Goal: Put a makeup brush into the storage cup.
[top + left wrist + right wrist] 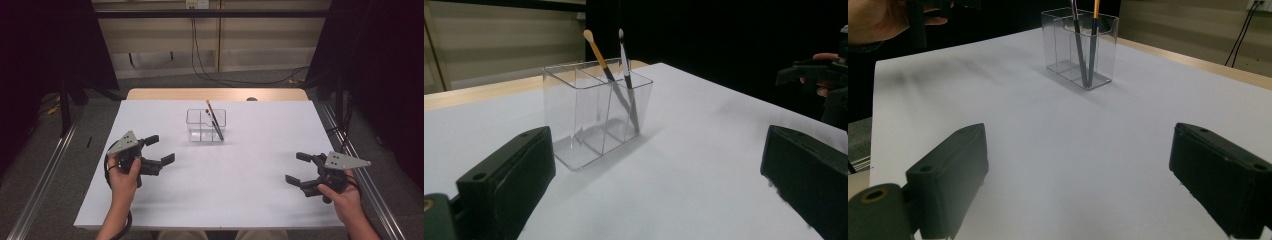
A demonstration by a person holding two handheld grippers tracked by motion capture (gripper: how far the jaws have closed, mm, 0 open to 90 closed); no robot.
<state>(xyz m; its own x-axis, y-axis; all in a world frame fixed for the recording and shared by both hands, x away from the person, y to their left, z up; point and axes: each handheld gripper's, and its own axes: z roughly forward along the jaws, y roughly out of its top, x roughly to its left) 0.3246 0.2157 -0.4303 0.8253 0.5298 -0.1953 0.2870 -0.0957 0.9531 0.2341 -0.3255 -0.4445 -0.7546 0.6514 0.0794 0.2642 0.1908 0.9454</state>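
High view has the clear organizer (206,126) mid-table, two brushes (214,120) leaning in its right compartment. My left gripper (159,149) and right gripper (298,169), both spread and empty, sit well apart from it. I'd approach slow, pinching one handle high.

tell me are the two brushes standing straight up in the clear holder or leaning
Leaning. Both brushes sit in one end compartment of the clear holder, bases together at the bottom corner, tops tilted apart above the rim.

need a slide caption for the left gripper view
Open left gripper faces a clear divided organizer holding two brushes on the white table.
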